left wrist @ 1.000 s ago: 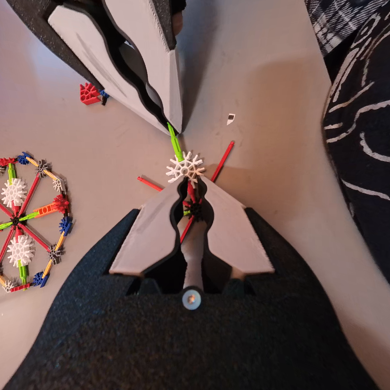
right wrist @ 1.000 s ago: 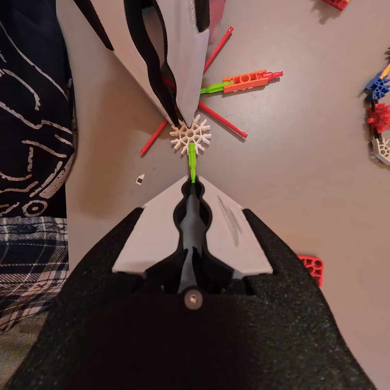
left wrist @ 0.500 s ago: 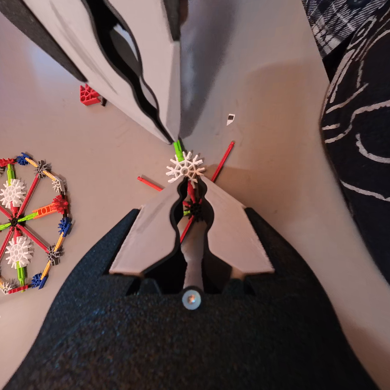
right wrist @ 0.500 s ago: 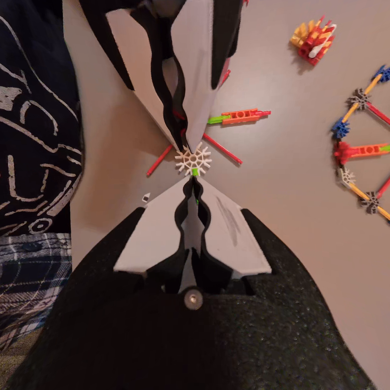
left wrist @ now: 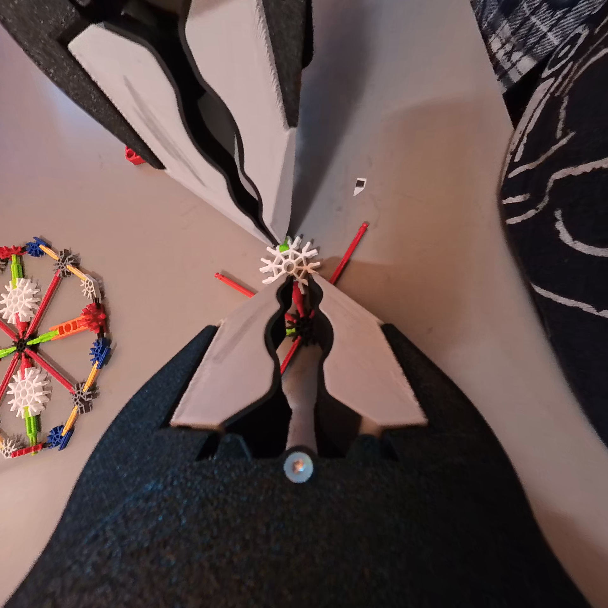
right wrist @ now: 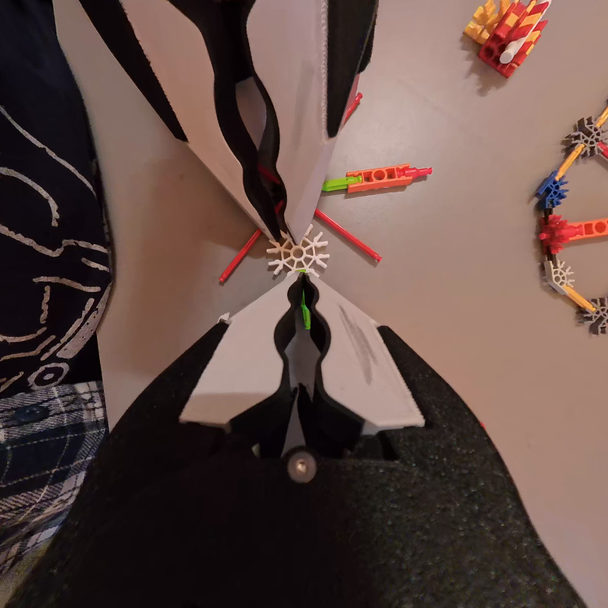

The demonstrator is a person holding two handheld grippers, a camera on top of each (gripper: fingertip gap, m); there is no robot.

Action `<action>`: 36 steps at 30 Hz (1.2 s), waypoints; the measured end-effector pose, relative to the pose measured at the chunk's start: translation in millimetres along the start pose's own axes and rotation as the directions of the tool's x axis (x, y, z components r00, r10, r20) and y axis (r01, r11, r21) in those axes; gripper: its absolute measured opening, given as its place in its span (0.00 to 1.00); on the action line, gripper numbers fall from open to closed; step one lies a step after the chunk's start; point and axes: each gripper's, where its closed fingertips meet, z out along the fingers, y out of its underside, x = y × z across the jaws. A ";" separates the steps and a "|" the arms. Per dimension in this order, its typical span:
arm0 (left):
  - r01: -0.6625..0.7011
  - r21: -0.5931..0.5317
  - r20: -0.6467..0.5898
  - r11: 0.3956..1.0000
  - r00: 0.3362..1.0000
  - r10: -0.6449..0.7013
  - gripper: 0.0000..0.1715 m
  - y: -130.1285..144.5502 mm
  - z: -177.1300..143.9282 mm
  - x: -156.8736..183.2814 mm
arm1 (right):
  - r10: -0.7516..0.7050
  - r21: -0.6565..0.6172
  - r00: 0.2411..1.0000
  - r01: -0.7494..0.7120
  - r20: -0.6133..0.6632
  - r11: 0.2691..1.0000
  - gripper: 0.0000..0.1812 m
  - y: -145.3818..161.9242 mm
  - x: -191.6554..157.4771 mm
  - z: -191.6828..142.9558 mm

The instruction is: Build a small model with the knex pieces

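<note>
A white snowflake connector (left wrist: 289, 265) sits between both grippers just above the tan table. My left gripper (left wrist: 301, 279) is shut on a short red rod (left wrist: 297, 297) that joins the white connector to a black hub (left wrist: 302, 327) with long red rods (left wrist: 348, 253). My right gripper (right wrist: 302, 276) is shut on a short green rod (right wrist: 306, 312), its tips against the white connector (right wrist: 297, 253). In the left wrist view the right gripper (left wrist: 279, 241) comes from the top, with only a bit of the green rod (left wrist: 284, 246) showing. The left gripper (right wrist: 286, 235) shows at the top of the right wrist view.
A colourful wheel assembly (left wrist: 49, 342) lies to the left, also at the right wrist view's right edge (right wrist: 556, 230). An orange piece with green and red rods (right wrist: 378, 177), a red-yellow pile of parts (right wrist: 506, 36) and a small white scrap (left wrist: 359, 186) lie on the table. A person's dark patterned clothing (left wrist: 559, 197) borders it. Left and right tips are no more than a few centimetres apart.
My right gripper has moved in toward the white connector with the green rod. The exposed green length shrank until the tips met the connector. My left gripper held still.
</note>
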 end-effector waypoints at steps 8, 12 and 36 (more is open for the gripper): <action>-0.024 0.011 0.002 1.000 1.000 0.024 0.04 2.4 -0.6 0.5 | -0.083 -0.209 0.996 0.073 -0.041 0.975 0.00 -2.2 -0.5 2.4; -0.030 0.024 0.015 0.999 0.999 0.029 0.04 4.2 -1.5 0.9 | -0.083 -0.265 0.996 0.073 -0.029 0.962 0.00 -3.9 -0.1 4.1; -0.006 0.016 0.104 1.000 0.995 0.005 0.13 20.2 -20.6 -16.0 | 0.220 -0.085 0.879 -0.281 -0.423 0.956 0.09 62.8 66.7 -112.9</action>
